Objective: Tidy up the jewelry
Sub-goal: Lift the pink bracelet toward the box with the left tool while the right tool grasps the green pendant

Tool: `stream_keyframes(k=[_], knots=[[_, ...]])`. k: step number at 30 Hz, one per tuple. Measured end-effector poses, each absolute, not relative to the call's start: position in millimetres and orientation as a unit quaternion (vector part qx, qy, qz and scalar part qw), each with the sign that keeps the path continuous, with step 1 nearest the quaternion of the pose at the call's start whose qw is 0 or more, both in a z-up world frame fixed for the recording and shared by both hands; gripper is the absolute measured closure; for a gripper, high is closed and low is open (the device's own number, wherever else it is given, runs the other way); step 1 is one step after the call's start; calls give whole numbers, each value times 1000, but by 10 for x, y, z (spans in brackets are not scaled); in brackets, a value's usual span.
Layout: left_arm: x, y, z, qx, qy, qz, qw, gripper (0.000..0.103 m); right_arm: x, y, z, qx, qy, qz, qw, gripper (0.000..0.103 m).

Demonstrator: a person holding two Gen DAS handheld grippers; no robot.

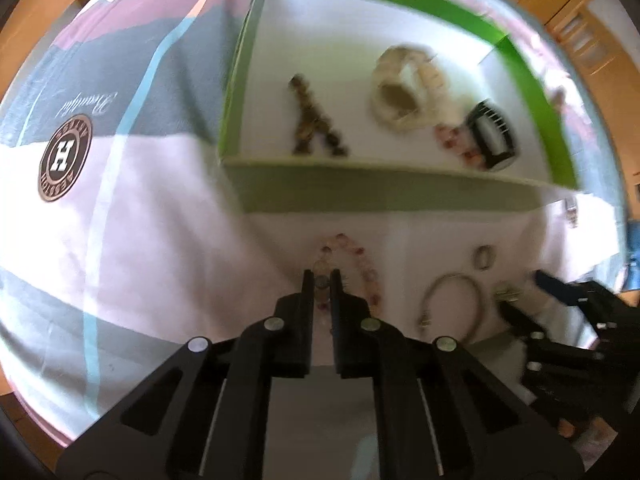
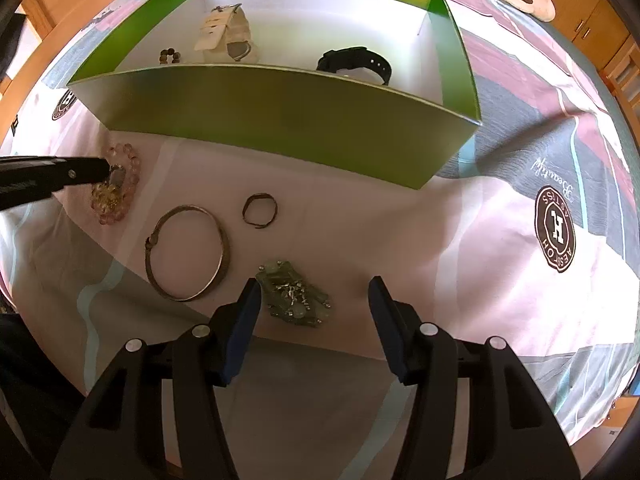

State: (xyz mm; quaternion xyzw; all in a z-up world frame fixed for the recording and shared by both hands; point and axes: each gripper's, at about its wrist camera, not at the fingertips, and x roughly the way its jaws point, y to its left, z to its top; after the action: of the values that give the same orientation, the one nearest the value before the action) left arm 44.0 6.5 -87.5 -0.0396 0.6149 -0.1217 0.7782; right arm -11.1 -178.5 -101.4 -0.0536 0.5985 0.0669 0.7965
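Left wrist view shows the task partly done; inside the green box [image 1: 400,194], left to right along its white floor, lie a brown beaded bracelet [image 1: 314,122], a cream watch [image 1: 402,88] and, toward the right wall, a pink bead strand [image 1: 454,142] touching a black watch [image 1: 494,136]; on the cloth [image 1: 160,220] in front of the box's near wall several pieces are left. From the right wrist view, left to right along that near wall: the left gripper [image 2: 106,170] is clenched on the pink bead bracelet [image 2: 120,184], which seems to rest on the cloth or barely off it; then the large metal bangle [image 2: 188,254], the small ring [image 2: 259,211], and the green stone piece [image 2: 294,294] near the cloth's near edge; the right gripper [image 2: 314,300] stands released over that piece, its left finger just beside it, not gripping. The left view is motion-blurred, so bead detail is vague; the box's near wall hides part of its floor from the right view; the green piece's exact form is hard to make out.
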Motion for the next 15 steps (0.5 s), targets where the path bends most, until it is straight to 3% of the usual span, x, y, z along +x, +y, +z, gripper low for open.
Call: stream_keyframes(k=[6,15], knots=[[372,67,-443,-91,557,-205,800,95,-98,-1805,-1037,-51,599,65,796,47],[424,-125,-621,-55,579,-213,785,95,-121,-1733,-1054,-81,594,72,797,47]])
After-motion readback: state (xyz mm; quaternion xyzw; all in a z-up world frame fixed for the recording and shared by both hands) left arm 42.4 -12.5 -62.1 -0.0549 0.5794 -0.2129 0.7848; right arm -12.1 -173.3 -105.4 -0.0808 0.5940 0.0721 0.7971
